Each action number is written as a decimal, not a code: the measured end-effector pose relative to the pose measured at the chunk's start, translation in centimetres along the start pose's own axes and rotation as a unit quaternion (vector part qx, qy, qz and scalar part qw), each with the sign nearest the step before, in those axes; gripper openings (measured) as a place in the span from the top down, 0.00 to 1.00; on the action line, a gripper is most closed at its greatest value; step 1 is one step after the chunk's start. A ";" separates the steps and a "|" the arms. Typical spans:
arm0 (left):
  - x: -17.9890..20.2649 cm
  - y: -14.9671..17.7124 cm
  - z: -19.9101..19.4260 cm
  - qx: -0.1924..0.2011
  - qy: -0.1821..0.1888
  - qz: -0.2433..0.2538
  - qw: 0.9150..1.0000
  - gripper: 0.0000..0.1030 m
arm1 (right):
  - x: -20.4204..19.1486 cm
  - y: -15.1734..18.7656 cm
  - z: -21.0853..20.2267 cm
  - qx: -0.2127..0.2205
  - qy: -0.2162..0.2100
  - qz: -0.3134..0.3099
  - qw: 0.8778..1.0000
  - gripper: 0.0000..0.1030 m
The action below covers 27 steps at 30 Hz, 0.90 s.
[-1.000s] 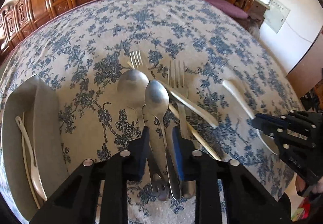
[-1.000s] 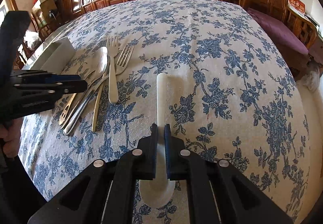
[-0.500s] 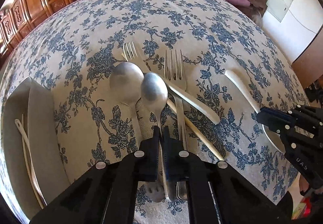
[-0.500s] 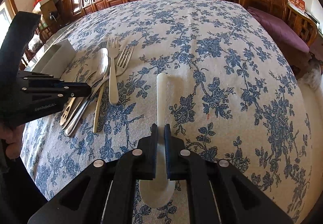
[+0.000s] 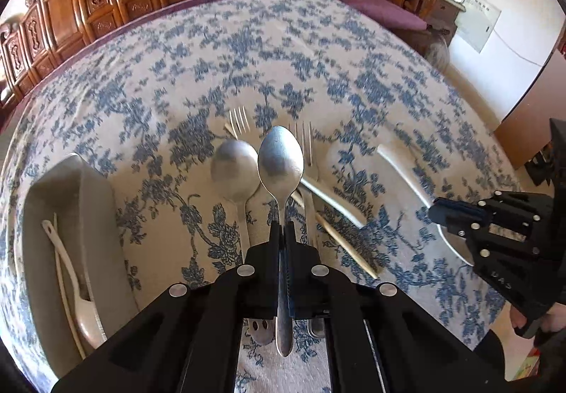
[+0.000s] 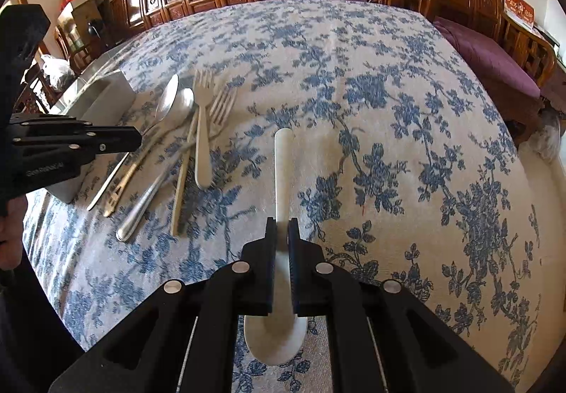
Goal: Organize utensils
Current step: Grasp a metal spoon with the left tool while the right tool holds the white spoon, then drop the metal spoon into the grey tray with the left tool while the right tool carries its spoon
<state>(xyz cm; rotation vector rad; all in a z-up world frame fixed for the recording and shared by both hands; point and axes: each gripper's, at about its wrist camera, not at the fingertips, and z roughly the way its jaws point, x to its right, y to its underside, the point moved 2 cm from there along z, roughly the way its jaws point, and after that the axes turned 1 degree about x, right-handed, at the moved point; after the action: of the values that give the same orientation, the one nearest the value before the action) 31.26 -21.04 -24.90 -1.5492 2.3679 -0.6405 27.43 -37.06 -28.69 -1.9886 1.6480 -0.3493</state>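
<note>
While grey tray (image 5: 95, 202) holds white spoon (image 5: 76, 287), chopsticks (image 5: 58, 251)

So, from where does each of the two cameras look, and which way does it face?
Left wrist: on the left gripper, facing steeply down at the steel spoon it holds; the right gripper shows.
Right wrist: on the right gripper, facing down at the white plastic spoon it grips; the left gripper shows.
Shared: blue floral tablecloth, grey tray.

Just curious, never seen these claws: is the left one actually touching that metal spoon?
Touching. The left wrist view shows the left gripper shut on the metal spoon, pads pressed against its handle.
</note>
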 end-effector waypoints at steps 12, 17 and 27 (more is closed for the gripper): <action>-1.9 -0.2 -6.4 0.054 0.003 -0.007 0.999 0.98 | -4.2 -1.7 -2.6 0.030 -0.015 -0.031 0.999 0.92; -4.1 0.2 -8.7 0.070 -0.008 -0.016 0.997 0.98 | -6.6 -2.1 -2.7 0.032 -0.024 -0.043 0.998 0.92; -11.5 2.1 -10.0 0.077 -0.043 -0.069 0.994 0.98 | -11.2 -2.9 -2.9 0.035 -0.045 -0.065 0.996 0.92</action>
<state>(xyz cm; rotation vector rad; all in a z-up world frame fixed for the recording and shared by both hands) 30.02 -7.59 -17.56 -1.6487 2.1102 -0.7507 25.84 -26.61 -23.27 -2.0339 1.4348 -0.3544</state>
